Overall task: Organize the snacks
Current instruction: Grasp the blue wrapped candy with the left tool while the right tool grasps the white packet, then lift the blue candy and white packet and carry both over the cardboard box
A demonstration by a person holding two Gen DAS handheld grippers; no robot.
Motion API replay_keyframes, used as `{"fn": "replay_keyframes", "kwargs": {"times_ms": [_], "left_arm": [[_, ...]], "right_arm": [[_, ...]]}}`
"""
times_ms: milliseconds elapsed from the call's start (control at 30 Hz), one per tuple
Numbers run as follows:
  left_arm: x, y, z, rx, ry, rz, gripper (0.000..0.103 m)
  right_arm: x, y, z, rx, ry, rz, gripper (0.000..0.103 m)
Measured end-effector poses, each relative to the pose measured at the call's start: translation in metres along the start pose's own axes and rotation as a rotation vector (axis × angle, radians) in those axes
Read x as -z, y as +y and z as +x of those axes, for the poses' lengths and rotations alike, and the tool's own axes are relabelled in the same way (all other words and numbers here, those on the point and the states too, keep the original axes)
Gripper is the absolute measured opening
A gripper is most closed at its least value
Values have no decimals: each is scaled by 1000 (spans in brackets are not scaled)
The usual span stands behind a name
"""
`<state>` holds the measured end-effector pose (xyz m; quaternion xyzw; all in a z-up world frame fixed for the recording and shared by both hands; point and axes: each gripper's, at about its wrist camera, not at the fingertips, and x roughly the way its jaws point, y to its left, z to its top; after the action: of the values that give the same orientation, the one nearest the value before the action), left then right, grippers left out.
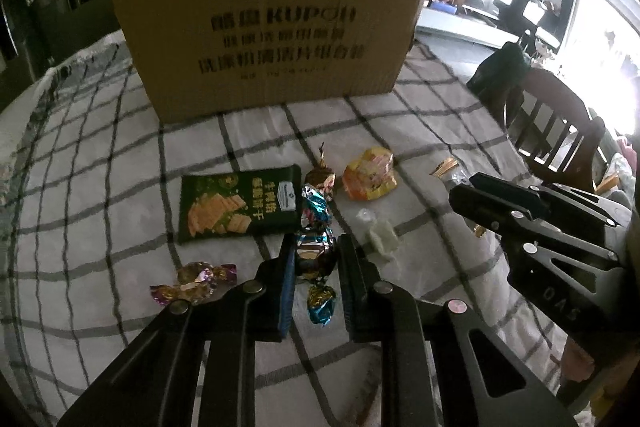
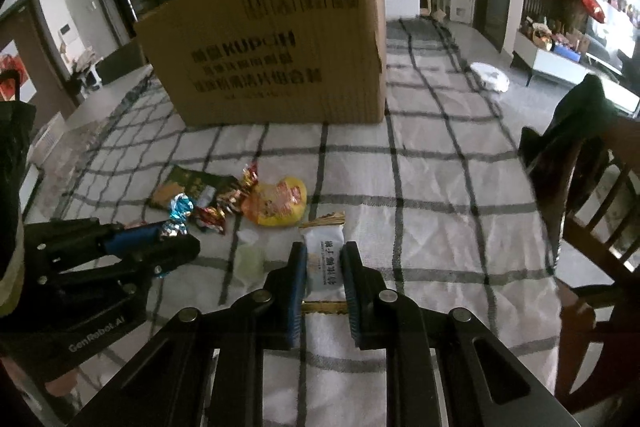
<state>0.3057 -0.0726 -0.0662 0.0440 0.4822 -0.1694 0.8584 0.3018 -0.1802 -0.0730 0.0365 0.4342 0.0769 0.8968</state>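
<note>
Candy (image 1: 314, 259) w/ shiny twist wrapper clamped betw. pads of left gripper (image 1: 316, 267), low over checked tablecloth (image 1: 100, 187), just in front of green cracker pack (image 1: 240, 207). White sachet (image 2: 325, 259) pinched across its middle by right gripper (image 2: 323, 267), on/just above cloth, can't tell which. Both closed on their item.

Handling, as judged: candy light, firm core, foil slick & crinkly, so best gripped on the fat middle, not the twisted tails, which would slip or tear. Sachet light, soft, bends easily; mid-body pinch fine, gentle squeeze only, contents prob. crumbly.

Counts: 1 cardboard box (image 1: 272, 27) standing upright at far side, likely the drop spot. 1 green cracker pack. 1 yellow-orange pack (image 1: 370, 175). 1 pale clear-wrapped piece (image 1: 378, 231) just right of left gripper. Twist candies: 1 held, 1 purple-gold (image 1: 192, 283) at left, at least 2 more bunched next to green pack, exact no. unclear. 1 white sachet
</note>
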Motion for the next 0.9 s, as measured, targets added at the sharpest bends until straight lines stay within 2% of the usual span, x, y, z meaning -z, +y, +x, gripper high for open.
{"fn": "replay_keyframes", "kwargs": {"times_ms": [467,900], "left_arm": [[-23,-6,-64,19,-149,18,21],[-70,0,-100,-29,-267,48,20]], "right_arm": [[-26,11,-55,-46,-141,3,20],[-70,21,-82,-71,-256,-4,20]]}}
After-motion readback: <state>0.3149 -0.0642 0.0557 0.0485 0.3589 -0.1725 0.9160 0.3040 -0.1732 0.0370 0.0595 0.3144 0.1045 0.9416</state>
